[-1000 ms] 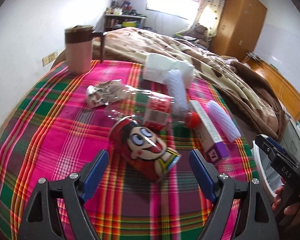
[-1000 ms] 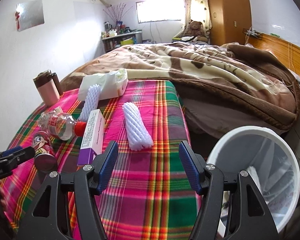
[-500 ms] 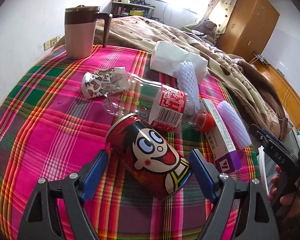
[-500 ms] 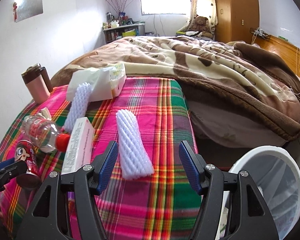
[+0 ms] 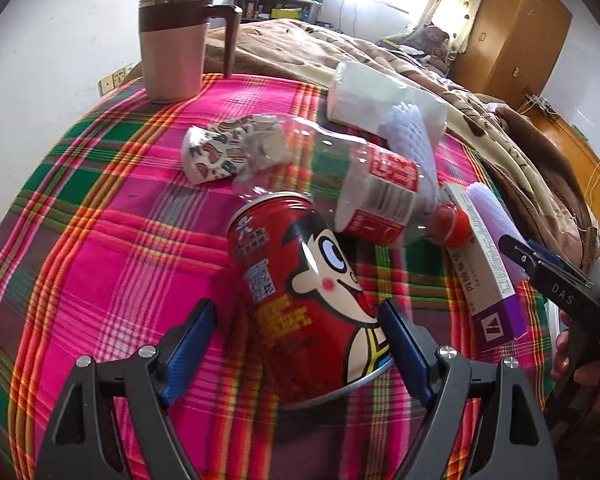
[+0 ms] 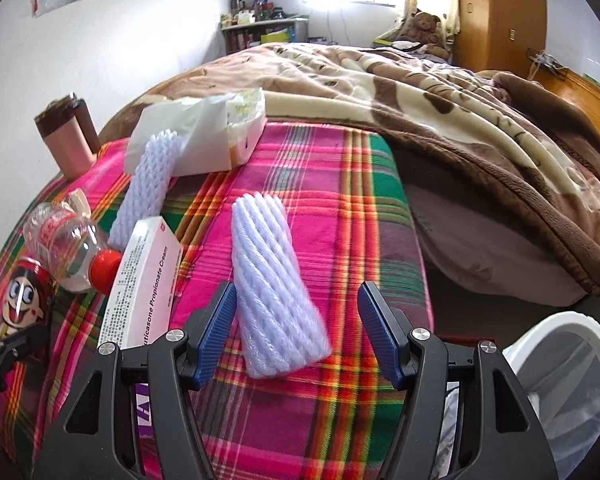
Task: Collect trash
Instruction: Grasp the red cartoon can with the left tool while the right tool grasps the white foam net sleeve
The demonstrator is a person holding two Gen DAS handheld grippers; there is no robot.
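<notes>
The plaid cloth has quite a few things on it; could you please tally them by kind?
Foam nets: 2
Can: 1
Bottle: 1
Cream box: 1
Crumpled paper cup: 1
Tissue pack: 1
Mug: 1
Total: 8

Red cartoon-face can (image 5: 308,296) on pink-green plaid cloth (image 5: 100,248), white foam sleeve (image 6: 274,292)

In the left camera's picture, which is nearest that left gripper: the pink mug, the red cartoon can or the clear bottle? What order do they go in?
1. Red cartoon can: between the open fingers of the left gripper.
2. Clear bottle: lying on its side just behind the can, towards the right.
3. Pink mug: upright at the cloth's far left edge.
</notes>
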